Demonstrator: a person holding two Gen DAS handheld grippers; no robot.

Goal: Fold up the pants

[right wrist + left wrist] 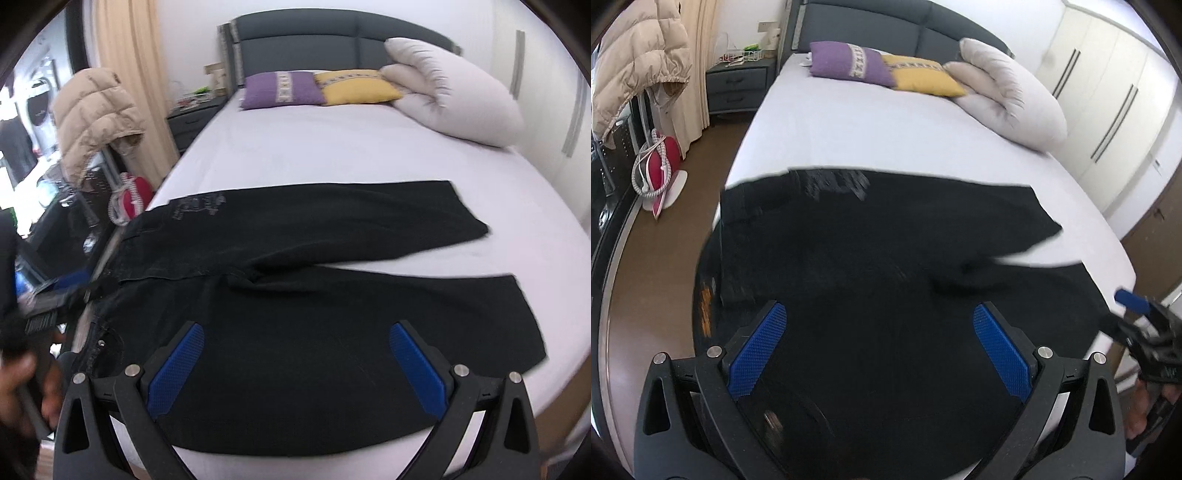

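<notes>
Black pants (pixel 332 325) lie flat across the near end of the bed, waistband (pixel 110 266) at the left edge, both legs running right and splayed apart. A pale print marks the far hip (pixel 199 206). My right gripper (pixel 298 326) hovers open over the near leg, nothing between its blue pads (pixel 417 365). My left gripper (pixel 879 305) is open over the waist part of the pants (pixel 886 240). From the right wrist view the left gripper (pixel 62 286) appears blurred by the waistband, a hand (pixel 22 380) below it. In the left wrist view the right gripper (pixel 1137 310) sits at the near leg's end.
White sheet of the bed (pixel 332 155) is bare beyond the pants. Purple pillow (pixel 280 90), yellow pillow (pixel 358 86) and a folded white duvet (pixel 454 92) lie at the headboard. Left of the bed: nightstand (pixel 738 85), beige puffer jacket (pixel 639 62), red appliance (pixel 661 166) on the floor. Wardrobe (pixel 1115 103) right.
</notes>
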